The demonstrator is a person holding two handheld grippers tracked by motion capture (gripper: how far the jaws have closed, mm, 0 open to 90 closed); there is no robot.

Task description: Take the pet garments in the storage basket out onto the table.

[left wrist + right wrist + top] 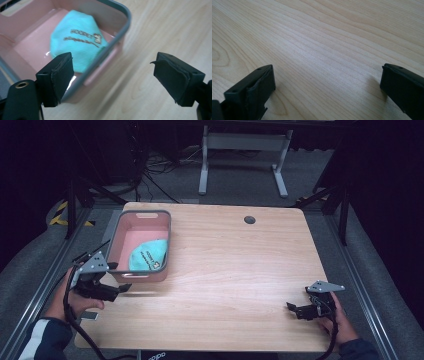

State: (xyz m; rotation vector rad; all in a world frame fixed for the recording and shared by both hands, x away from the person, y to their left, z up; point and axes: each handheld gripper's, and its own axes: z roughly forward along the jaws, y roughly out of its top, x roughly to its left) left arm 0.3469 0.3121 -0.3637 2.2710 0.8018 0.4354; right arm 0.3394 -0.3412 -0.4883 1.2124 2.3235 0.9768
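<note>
High view: a person's left gripper [120,290] is hovering just off the near corner of a pink bin [162,245] at the wooden table's [240,270] ten o'clock, its jaws standing wide apart and empty. Inside the bin, a teal printed cloth pouch [147,257] is lying toward the near end. At four o'clock, the right gripper [295,309] is resting low, jaws spread over bare wood.

A light wooden surface [225,270] carries a pink bin with a grey rim [142,215] near its far left corner.
</note>
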